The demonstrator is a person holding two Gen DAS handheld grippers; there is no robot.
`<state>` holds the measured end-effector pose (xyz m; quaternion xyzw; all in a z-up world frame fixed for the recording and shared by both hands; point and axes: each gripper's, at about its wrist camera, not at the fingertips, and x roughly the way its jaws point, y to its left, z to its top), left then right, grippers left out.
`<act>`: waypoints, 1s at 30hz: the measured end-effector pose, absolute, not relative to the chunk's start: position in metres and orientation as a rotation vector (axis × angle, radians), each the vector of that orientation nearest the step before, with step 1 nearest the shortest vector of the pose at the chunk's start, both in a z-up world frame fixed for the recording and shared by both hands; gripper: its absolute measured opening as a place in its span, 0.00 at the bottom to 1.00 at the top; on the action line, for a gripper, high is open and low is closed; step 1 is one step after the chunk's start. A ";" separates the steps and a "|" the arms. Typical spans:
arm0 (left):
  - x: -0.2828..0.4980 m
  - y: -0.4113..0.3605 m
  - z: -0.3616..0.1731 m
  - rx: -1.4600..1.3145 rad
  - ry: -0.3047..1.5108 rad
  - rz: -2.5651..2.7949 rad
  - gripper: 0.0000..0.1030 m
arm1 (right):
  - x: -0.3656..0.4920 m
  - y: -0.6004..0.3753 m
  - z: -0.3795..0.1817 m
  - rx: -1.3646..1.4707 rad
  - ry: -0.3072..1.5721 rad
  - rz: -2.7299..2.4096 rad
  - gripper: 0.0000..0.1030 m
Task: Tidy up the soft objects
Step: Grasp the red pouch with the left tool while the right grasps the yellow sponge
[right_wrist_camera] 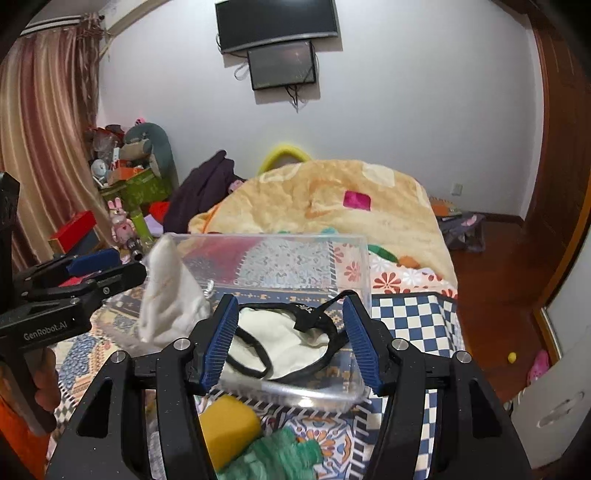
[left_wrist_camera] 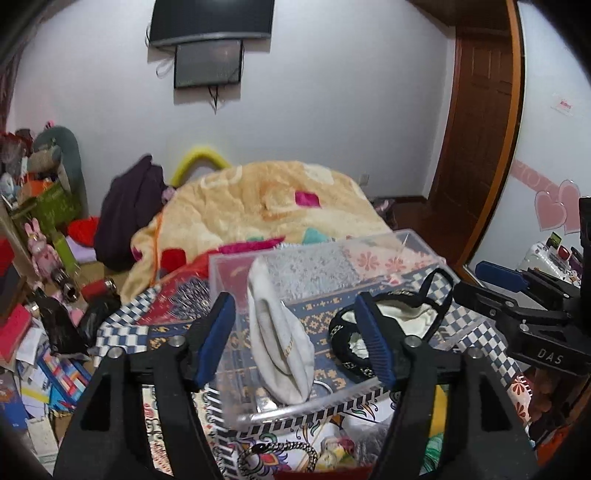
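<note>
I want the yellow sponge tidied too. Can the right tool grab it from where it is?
Probably yes. The yellow sponge lies just below the open right tool, outside the clear box, nothing covering it.

- A home bedroom: bed [right_wrist_camera: 413, 310] under a peach blanket [right_wrist_camera: 332, 206] at frame centre.
- Wall-mounted television [right_wrist_camera: 277, 22] at top centre; pink curtain [right_wrist_camera: 48, 129] at left.
- Plush toys [right_wrist_camera: 147, 144] and boxes at mid-left; wooden door [left_wrist_camera: 480, 122] at right.
</note>
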<state>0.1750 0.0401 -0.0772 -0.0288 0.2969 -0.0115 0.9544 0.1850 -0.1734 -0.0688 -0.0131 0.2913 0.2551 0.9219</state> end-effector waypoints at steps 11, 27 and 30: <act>0.131 0.046 -0.064 -0.101 0.527 -0.017 0.91 | 0.145 -0.178 -0.058 -0.009 0.508 0.566 0.78; 0.095 0.029 -0.132 -0.113 0.672 -0.053 0.91 | 0.129 -0.155 -0.117 -0.029 0.654 0.608 0.78; 0.092 0.027 -0.145 -0.108 0.702 -0.051 0.91 | 0.129 -0.151 -0.127 -0.034 0.683 0.617 0.76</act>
